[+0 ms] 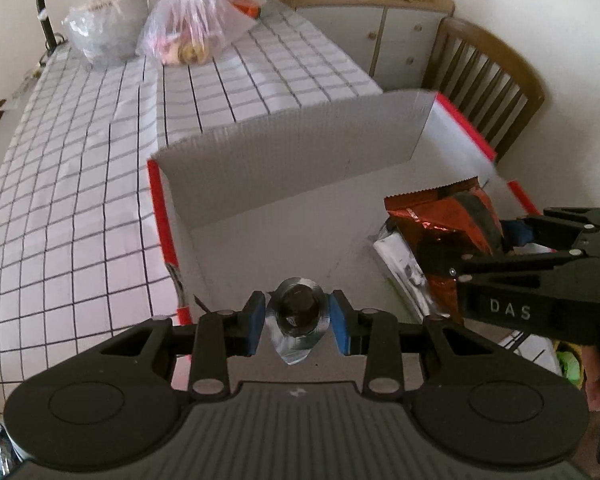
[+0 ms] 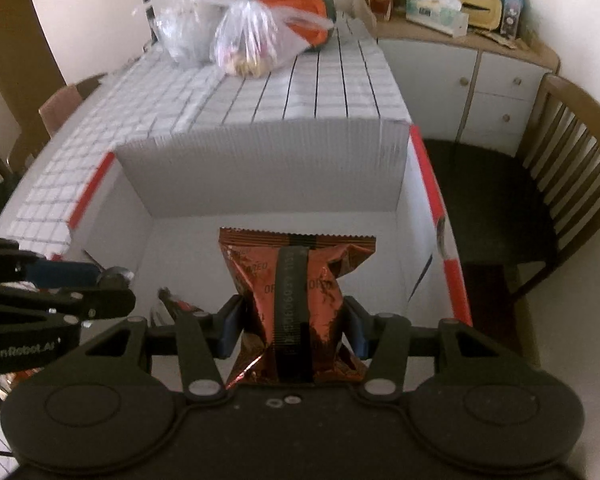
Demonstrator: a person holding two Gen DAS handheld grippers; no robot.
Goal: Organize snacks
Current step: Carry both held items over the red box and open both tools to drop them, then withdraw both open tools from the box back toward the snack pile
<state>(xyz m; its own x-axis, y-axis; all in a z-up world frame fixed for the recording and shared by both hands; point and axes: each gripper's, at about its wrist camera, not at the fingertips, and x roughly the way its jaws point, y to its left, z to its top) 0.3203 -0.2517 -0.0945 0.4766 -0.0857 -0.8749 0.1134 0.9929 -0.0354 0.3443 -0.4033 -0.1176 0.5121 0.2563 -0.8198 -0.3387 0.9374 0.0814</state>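
Over the box (image 2: 260,168) — left tool (image 1: 298,320) pinches a silver packet (image 1: 298,314), right tool (image 2: 292,320) a red bag (image 2: 296,304).

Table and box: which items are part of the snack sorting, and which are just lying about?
In play:
- red foil snack bag, clamped in the right tongs
- small silver-wrapped snack, between the left tongs
- white cardboard box with red edges, under both

Lying about:
- two clear plastic bags at the table's far end
- orange case behind them
- wooden chair
- cabinet clutter
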